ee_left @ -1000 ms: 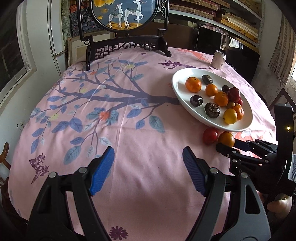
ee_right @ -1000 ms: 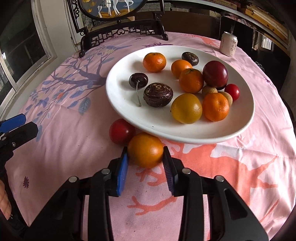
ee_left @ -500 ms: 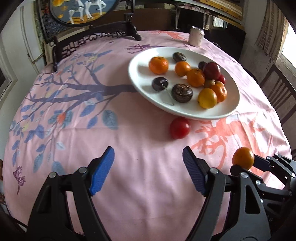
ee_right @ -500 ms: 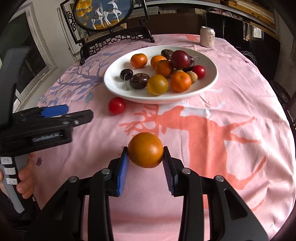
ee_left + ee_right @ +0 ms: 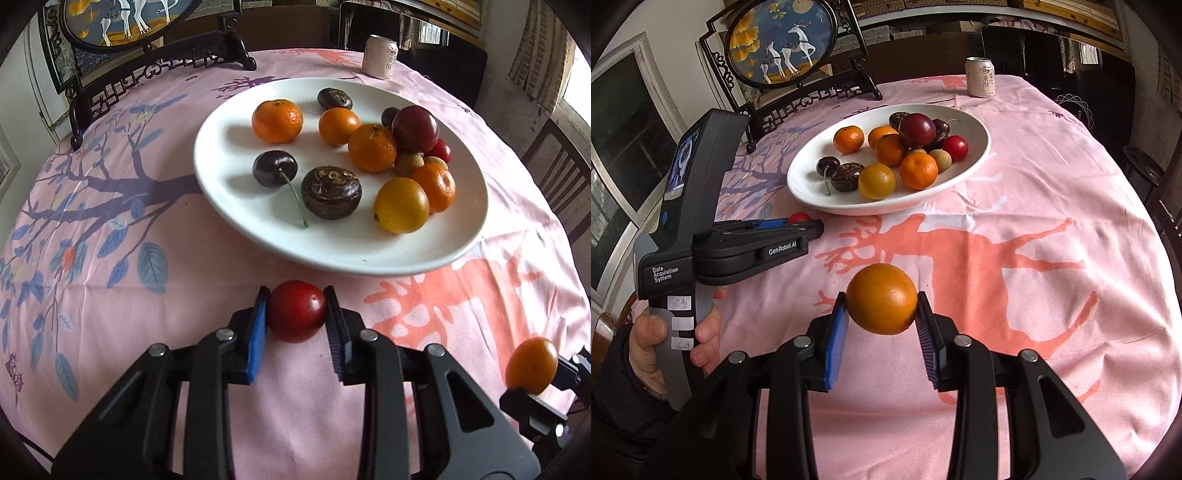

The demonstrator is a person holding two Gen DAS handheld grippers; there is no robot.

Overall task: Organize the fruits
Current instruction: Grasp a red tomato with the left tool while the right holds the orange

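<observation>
The left hand-held gripper (image 5: 296, 317) has just closed on a red fruit (image 5: 296, 315); the plate (image 5: 332, 251) lies just ahead, perhaps touching it. The right hand-held gripper (image 5: 881, 319) holds an orange (image 5: 881, 304).

Each wrist view looks down past its gripper, close over the surface (image 5: 155, 332); both share the plate (image 5: 221, 192) ahead.

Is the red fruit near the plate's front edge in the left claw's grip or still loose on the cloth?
Gripped. The left claw has just closed; both blue pads press the red fruit sides.
</observation>
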